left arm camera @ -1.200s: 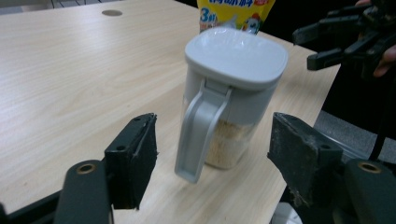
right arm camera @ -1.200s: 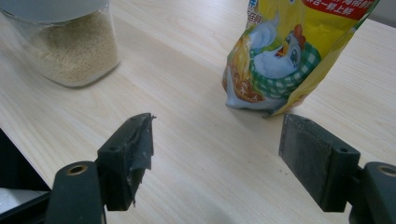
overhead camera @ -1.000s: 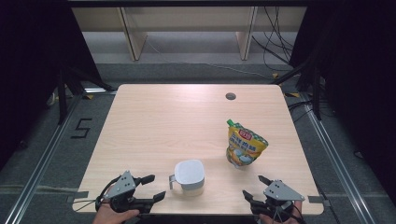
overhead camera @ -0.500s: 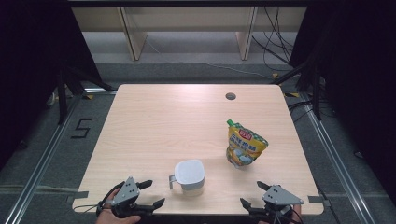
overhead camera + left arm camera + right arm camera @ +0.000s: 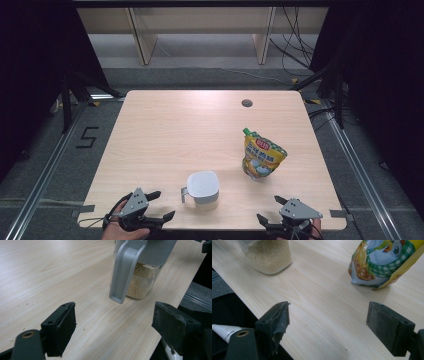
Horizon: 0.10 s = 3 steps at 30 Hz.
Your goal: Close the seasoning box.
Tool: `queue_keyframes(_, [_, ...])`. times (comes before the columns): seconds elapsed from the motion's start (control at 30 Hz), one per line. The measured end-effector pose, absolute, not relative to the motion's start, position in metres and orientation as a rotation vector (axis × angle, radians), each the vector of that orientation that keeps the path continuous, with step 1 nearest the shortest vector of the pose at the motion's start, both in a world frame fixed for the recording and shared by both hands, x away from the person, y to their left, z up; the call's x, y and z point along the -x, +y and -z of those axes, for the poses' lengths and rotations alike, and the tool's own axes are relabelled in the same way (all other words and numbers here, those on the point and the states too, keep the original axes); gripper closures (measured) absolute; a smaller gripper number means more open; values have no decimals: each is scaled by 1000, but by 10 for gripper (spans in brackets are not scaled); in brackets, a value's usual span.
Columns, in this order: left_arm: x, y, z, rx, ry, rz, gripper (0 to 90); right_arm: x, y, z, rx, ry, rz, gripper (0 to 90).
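Both grippers, left (image 5: 159,206) & right (image 5: 271,209), fingers spread wide, empty, near jar (image 5: 202,188).

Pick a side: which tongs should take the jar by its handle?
Left. The jar's handle points toward the left tongs, which are open and lined up on it; the right tongs face its handle-less side.

"5" marked on floor (image 5: 88,136)
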State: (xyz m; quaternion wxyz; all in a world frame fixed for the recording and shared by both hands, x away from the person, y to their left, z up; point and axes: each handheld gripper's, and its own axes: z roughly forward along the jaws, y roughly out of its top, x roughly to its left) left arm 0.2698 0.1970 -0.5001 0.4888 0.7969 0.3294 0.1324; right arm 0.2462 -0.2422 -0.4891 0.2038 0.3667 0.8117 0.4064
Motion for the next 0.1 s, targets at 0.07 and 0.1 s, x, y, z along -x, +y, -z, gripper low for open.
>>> queue_keyframes(0.07, [-270, 197, 500, -1939, 803, -323, 186, -246, -243, 489, -1034, 2266, -1127, 199])
queue_keyframes(0.1, [-270, 197, 501, -1940, 806, -322, 186, -246, -243, 489, -1035, 2265, -1133, 200])
